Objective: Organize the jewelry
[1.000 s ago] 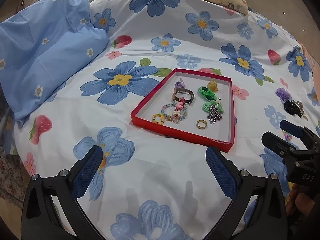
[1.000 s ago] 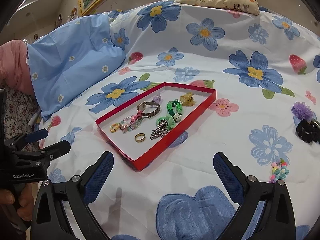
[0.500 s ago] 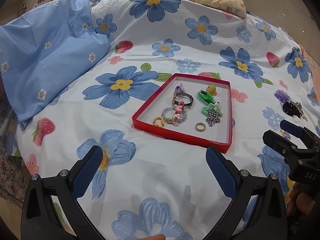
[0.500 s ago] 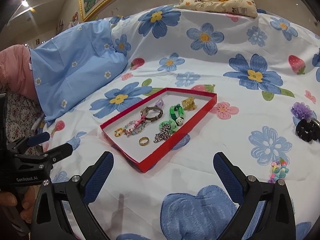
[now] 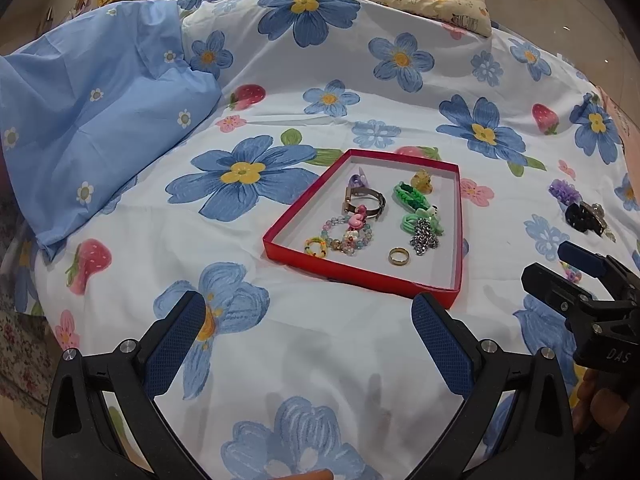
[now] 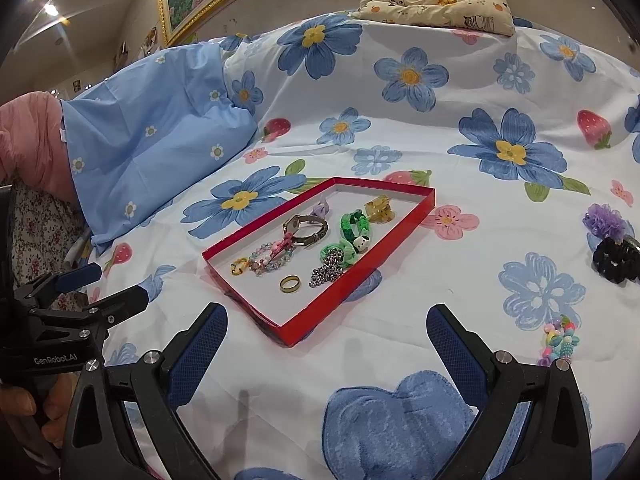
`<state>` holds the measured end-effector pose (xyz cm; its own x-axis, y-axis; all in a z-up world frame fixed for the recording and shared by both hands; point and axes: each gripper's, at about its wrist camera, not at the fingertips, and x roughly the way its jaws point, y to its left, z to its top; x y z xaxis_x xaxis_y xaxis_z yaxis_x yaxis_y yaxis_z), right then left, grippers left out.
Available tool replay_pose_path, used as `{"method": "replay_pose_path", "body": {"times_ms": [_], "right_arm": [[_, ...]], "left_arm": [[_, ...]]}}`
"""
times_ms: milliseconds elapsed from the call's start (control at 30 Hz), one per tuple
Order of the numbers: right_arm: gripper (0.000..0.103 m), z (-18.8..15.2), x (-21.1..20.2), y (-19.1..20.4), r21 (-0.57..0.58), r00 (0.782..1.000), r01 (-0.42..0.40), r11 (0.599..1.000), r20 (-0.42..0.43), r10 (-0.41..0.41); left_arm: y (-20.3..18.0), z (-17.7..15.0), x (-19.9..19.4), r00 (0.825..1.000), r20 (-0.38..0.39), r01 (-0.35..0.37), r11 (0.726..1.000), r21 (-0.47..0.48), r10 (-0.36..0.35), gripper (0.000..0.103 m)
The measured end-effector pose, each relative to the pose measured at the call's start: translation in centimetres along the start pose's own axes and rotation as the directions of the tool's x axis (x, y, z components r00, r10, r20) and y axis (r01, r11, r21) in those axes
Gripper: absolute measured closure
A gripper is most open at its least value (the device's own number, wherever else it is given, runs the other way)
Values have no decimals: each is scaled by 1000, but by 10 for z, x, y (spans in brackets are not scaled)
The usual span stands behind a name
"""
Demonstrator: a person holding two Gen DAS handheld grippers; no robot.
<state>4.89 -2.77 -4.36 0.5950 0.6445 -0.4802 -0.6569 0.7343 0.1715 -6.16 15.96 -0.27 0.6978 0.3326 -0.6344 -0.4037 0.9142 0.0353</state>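
1. Right now the biggest thing is the bed [image 5: 360,360], covered by a white sheet with blue flowers and red strawberries.
2. Next comes a light blue pillow [image 5: 92,120] on the left side of the bed, and a small tan cushion with pandas [image 6: 436,0] at the far end.
3. Both tongs hang low over the near part of the bed. The left tongs [image 5: 308,344] are open wide and hold nothing. The right tongs [image 6: 326,348] are open wide too, with nothing between them.
4. A flat red tray [image 5: 352,270] lies on the bed just past both tongs, in the middle.
5. Inside the tray sit a watch [image 5: 366,202], a green braided band [image 5: 412,196], a second green band with a little panda [image 6: 352,246], a bead bracelet with a pink charm [image 5: 352,234], a silver chain [image 5: 424,236], a small yellow clip [image 5: 422,180], a purple piece [image 5: 358,180], a yellow bead ring [image 5: 316,246] and a gold ring [image 5: 399,257].
6. Outside the tray, on the right side of the bed, lie a purple scrunchie [image 6: 604,220] and a black scrunchie [image 6: 616,260], touching each other.
7. Closer to the right tongs lies a small bunch of colored beads [image 6: 558,340], well apart from the tray.
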Motion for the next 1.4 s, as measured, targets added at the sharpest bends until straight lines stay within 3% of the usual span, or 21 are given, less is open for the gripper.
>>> {"method": "replay_pose_path", "body": {"times_ms": [1400], "right_arm": [[2, 3, 0, 7, -22, 1000, -25, 999, -8, 25]], "left_arm": [[-4, -2, 5, 1000, -10, 7, 1000, 14, -7, 0]]}}
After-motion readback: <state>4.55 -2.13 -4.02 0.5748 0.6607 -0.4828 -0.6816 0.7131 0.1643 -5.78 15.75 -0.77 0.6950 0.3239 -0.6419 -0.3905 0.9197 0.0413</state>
